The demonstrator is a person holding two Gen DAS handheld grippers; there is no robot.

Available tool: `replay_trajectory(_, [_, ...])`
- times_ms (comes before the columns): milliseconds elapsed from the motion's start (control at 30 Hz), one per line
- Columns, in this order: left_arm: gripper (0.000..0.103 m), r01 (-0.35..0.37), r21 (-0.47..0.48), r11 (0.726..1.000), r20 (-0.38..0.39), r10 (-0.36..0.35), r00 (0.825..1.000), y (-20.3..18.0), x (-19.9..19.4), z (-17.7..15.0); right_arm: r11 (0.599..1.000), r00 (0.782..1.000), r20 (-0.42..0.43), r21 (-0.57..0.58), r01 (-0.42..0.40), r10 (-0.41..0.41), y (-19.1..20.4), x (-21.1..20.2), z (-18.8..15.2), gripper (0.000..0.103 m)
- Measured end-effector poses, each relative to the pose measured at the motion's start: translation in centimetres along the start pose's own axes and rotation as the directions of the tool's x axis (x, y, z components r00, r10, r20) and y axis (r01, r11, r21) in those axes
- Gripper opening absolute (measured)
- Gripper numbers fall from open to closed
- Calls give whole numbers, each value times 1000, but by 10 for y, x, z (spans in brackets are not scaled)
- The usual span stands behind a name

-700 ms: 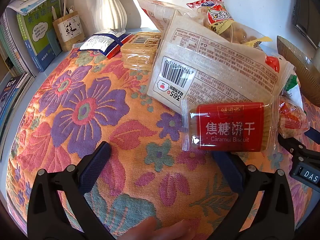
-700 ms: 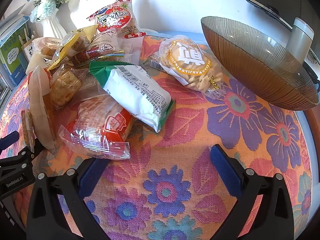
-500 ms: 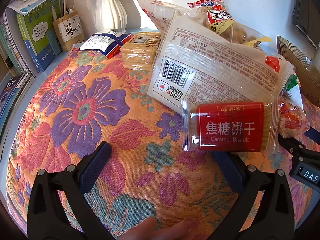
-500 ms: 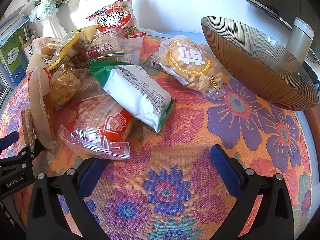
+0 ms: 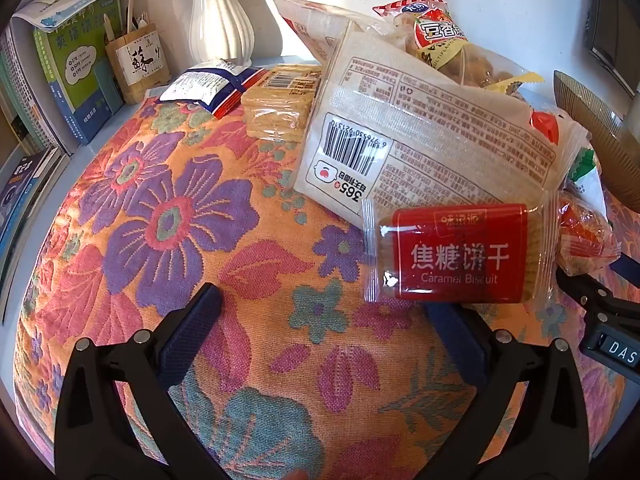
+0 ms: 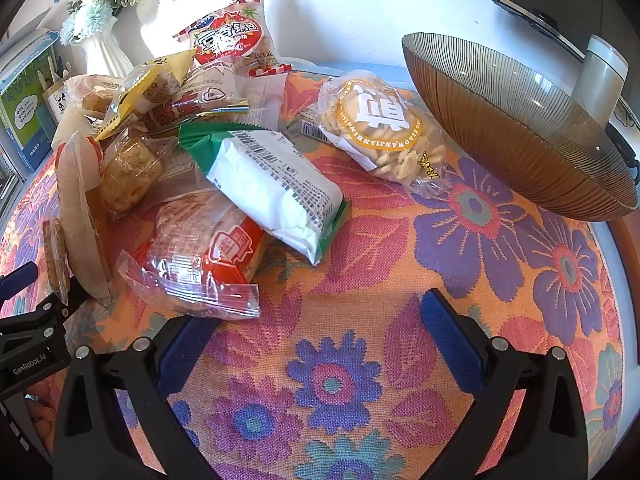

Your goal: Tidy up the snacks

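Note:
A heap of snack packs lies on a flowered cloth point(image 5: 168, 216). In the left wrist view my left gripper point(image 5: 326, 312) stands open over bare cloth, nothing between its fingers. A red caramel biscuit pack point(image 5: 456, 254) lies just beyond its right finger, leaning on a large white bag with a barcode point(image 5: 420, 144). In the right wrist view my right gripper point(image 6: 316, 312) is open and empty. Ahead of its left finger lies a clear red bread pack point(image 6: 200, 256), then a white and green pack point(image 6: 272, 188) and a bag of small biscuits point(image 6: 380, 128).
A large ribbed brown glass bowl point(image 6: 520, 132) stands at the right of the table. A white vase point(image 5: 218, 12), books point(image 5: 72, 68) and a small paper pen holder point(image 5: 140, 64) line the back left. More packs, blue-white point(image 5: 208, 84) and crackers point(image 5: 280, 100), lie behind.

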State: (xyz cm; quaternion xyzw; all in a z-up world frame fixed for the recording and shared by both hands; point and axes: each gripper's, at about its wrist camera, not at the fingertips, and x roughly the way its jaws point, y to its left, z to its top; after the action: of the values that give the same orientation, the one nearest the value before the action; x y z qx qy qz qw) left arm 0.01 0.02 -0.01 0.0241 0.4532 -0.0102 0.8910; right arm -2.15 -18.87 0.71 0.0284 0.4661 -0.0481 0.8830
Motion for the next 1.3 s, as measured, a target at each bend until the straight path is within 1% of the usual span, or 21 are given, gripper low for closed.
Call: replay_trajectory(1300, [100,-3,1,1000,0,3,1000,-5,-3,-1,1000,1000,0,0,0,0,0,0,0,98])
